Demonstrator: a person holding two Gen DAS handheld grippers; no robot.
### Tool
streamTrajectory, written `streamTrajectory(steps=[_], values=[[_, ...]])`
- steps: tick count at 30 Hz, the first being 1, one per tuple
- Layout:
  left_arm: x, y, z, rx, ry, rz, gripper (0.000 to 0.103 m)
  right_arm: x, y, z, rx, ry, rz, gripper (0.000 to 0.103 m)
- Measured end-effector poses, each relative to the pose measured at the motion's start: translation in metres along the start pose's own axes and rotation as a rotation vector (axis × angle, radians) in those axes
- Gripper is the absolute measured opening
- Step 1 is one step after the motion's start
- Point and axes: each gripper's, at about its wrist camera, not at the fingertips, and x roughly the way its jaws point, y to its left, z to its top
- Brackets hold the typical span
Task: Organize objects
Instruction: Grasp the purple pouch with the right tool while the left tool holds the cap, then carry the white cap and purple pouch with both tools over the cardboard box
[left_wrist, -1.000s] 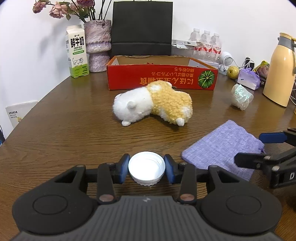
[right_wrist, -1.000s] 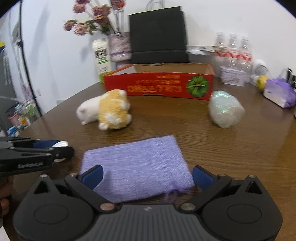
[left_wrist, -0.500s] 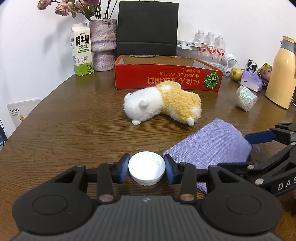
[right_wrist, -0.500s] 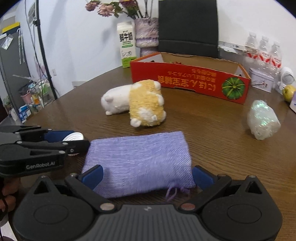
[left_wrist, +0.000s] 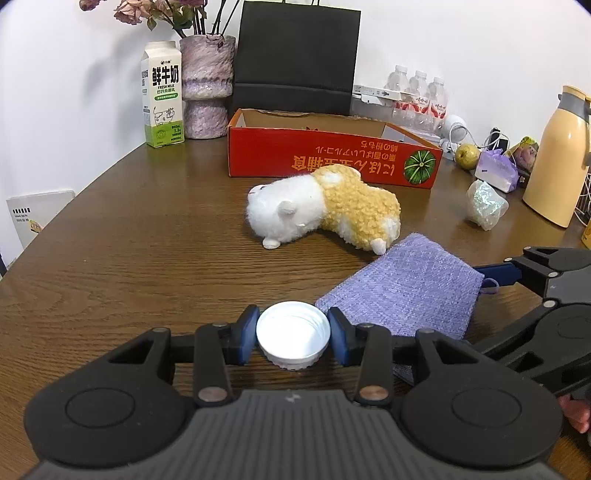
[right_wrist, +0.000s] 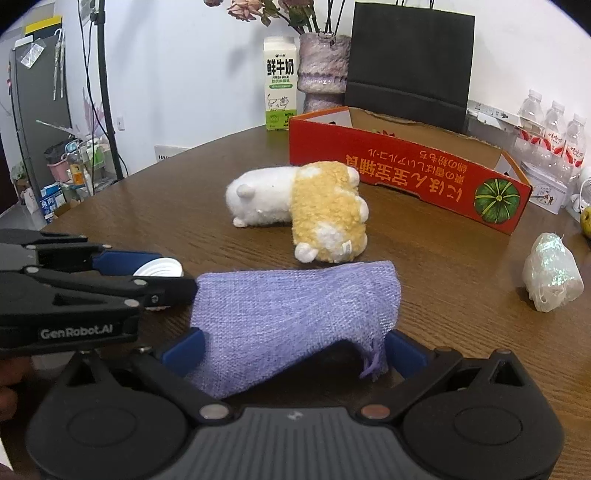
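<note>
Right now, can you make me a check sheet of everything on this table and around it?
Surface: brown wood table, dry.
Job's things: white cap; purple pouch; plush toy; red box, open.
Clutter: milk carton, vase, black bag, water bottles, yellow flask, shiny wrapped lump, pear.
Grippers: left gripper shut on the cap; right gripper astride the pouch's near edge, grip unclear.
Cables: white cords near the pear.
Surroundings: white wall, shelving far left in the right view.
</note>
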Motion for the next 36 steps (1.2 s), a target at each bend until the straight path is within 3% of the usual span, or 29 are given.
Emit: streamTrajectory(steps=[6,12,14,15,17,20,36], values=[[0.0,0.006,0.0,-0.03,-0.004,-0.021,0.041,0.004,-0.002,0.0,0.007,-0.019,0.014,0.102],[-0.002,0.008,-0.001,-0.051,-0.008,-0.034,0.041,-0.001,0.001,-0.001,-0.004,-0.051,0.023,0.08],[-0.002,0.007,-0.002,-0.056,-0.009,-0.036,0.041,-0.003,0.003,-0.001,-0.012,-0.065,0.03,0.056],[-0.002,0.007,-0.002,-0.058,-0.009,-0.037,0.041,-0.005,0.004,-0.001,-0.021,-0.071,0.031,0.051],[-0.003,0.007,-0.002,-0.061,-0.01,-0.038,0.041,-0.006,0.008,-0.002,-0.04,-0.08,0.017,0.029],[-0.003,0.007,-0.002,-0.066,-0.011,-0.04,0.041,-0.007,0.015,-0.002,-0.066,-0.086,-0.037,0.009],[-0.005,0.009,-0.002,-0.087,-0.02,-0.015,0.041,-0.045,0.015,-0.015,-0.011,-0.271,-0.159,0.004]])
